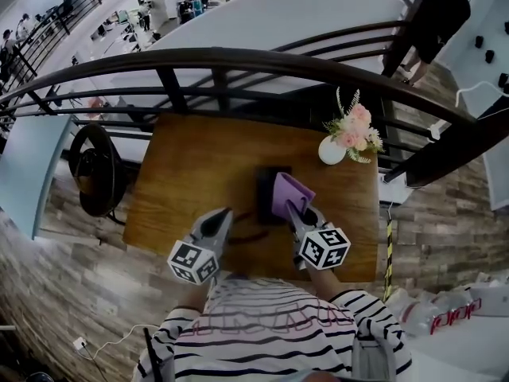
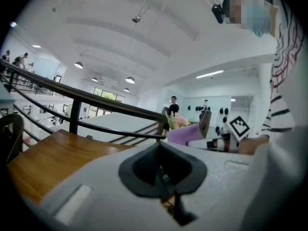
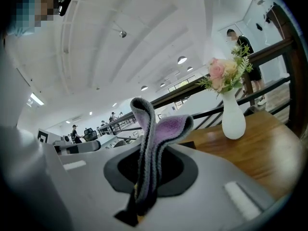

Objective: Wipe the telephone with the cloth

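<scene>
My right claw (image 1: pixel 296 213) is pinching a fold of the purple cloth (image 3: pixel 159 134). The right gripper view shows the fabric doubled over and standing up out of the closed jaws, its free end flopping forward. My left claw (image 1: pixel 225 216) is pressed together with nothing in it, and it hangs over the near part of the worktop (image 1: pixel 191 165), just left of the telephone (image 1: pixel 265 197).

The telephone is a dark block lying about mid-worktop, a little towards the right edge. The cloth lies over its right side. From the head view I cannot tell whether the fabric is touching the telephone or only held above it.

The cloth looks like soft, thick fleece. I judge it light and limp, so it will drape and bunch rather than push. To wipe with any pressure I would keep the grip close to the fold and drag the loose flap flat across the surface.

The telephone looks rigid, smooth and fairly light, so I expect it to slide on the polished wood when rubbed. If it needs steadying, I judge the left claw should brace against its left side or near end, low on the body, rather than grip it from above.

A white vase (image 1: pixel 332 151) of pink flowers stands at the far right corner, near enough that wide strokes that way could tip it.
</scene>
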Demonstrator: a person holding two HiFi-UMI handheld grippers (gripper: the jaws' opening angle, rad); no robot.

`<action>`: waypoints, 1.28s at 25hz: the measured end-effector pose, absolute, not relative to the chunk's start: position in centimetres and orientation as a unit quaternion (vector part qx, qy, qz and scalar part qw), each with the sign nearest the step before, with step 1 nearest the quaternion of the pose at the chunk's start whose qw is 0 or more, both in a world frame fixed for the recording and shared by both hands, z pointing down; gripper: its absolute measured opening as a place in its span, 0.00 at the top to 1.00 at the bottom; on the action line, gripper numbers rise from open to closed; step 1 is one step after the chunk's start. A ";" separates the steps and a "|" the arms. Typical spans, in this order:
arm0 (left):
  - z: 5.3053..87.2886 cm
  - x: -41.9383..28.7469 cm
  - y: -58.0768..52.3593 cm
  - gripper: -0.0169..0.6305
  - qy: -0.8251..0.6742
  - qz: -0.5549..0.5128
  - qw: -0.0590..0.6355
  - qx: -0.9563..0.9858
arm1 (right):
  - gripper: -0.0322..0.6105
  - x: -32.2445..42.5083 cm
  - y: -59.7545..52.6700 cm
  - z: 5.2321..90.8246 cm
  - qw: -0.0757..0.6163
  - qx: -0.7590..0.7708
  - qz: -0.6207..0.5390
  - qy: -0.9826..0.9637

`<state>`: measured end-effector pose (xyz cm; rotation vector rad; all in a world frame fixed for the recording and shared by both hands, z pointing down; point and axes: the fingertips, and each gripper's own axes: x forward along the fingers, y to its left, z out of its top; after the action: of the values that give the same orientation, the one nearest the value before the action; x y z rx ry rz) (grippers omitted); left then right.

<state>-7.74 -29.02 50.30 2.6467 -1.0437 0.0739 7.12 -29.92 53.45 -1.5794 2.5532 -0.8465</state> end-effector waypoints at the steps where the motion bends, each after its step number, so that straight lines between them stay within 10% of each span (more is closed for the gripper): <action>1: 50.4 -8.1 -29.4 0.97 -0.363 0.026 0.148 0.919 | 0.89 6.7 -30.5 53.7 0.008 -0.504 -0.271 0.820; 32: 52.0 -12.6 -30.7 0.97 -0.402 0.025 0.170 0.899 | 0.89 5.7 -38.6 64.3 -0.110 -0.528 -0.322 0.778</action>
<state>-12.64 -30.73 51.98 2.5554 -1.1421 0.0721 5.72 -38.61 64.26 -1.7870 2.6325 -1.0885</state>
